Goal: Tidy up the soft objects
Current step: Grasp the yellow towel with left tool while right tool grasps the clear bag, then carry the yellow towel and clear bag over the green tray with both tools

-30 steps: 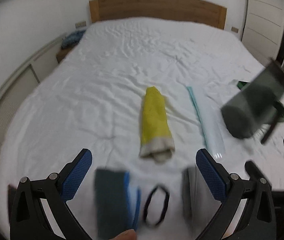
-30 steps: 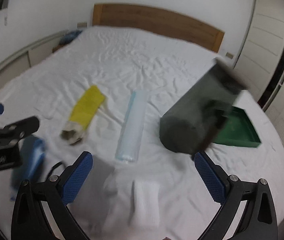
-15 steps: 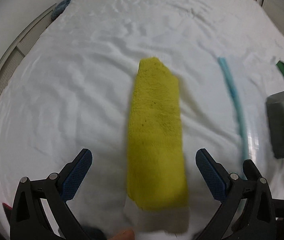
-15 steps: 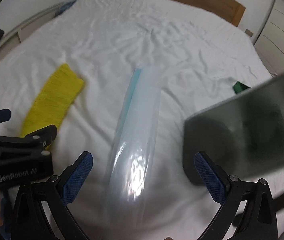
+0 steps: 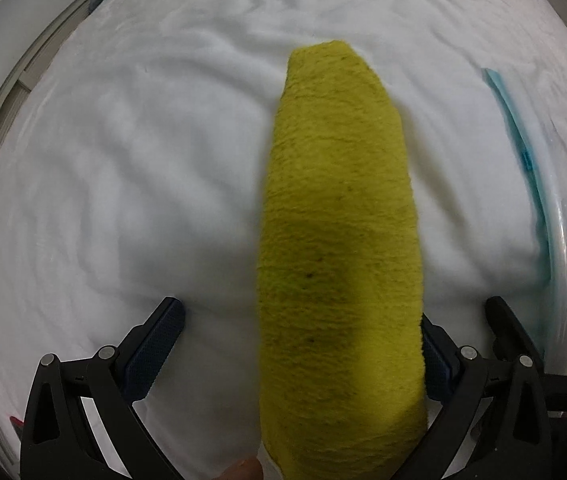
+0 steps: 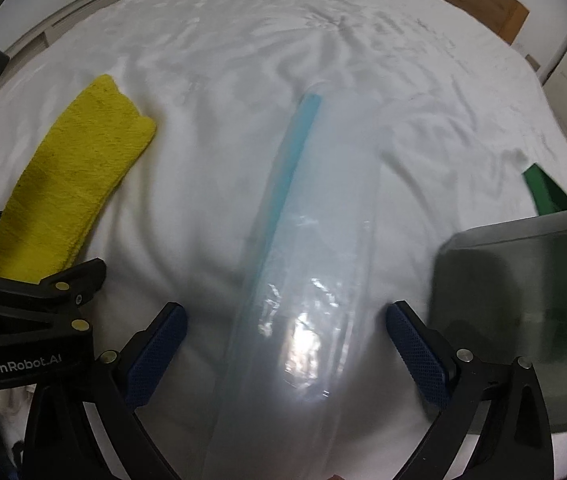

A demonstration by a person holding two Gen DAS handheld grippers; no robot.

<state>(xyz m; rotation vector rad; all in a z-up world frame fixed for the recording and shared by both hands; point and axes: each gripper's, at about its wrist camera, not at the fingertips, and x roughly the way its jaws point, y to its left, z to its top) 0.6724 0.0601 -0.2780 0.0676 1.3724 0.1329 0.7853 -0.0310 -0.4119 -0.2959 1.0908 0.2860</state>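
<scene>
Two claws are hanging low over the bed (image 6: 363, 40), each lined up with its own thing. The left claw (image 5: 303, 344) is standing wide apart, its fingers straddling the near part of the yellow towel (image 5: 339, 240), which is lying lengthwise on the sheet and running away from the camera; one pad is showing clear of the cloth on the left, the other is half hidden behind its right edge. The right claw (image 6: 285, 340) is likewise spread, with the clear bag (image 6: 315, 264), blue strip along one side, lying flat between its fingers and touching neither. A dark bin (image 6: 523, 320) is sitting just beside the right finger, and a green tray (image 6: 543, 192) is peeking out beyond it. My reading is that both grasps are being set up. To do it well, the left should be sinking until the pads are pressing into the sheet on both sides, so they gather the full folded thickness rather than the top layer. The bag is slippery and thin; pinching it near the stiffer blue strip looks safer, keeping the right finger off the bin.
</scene>
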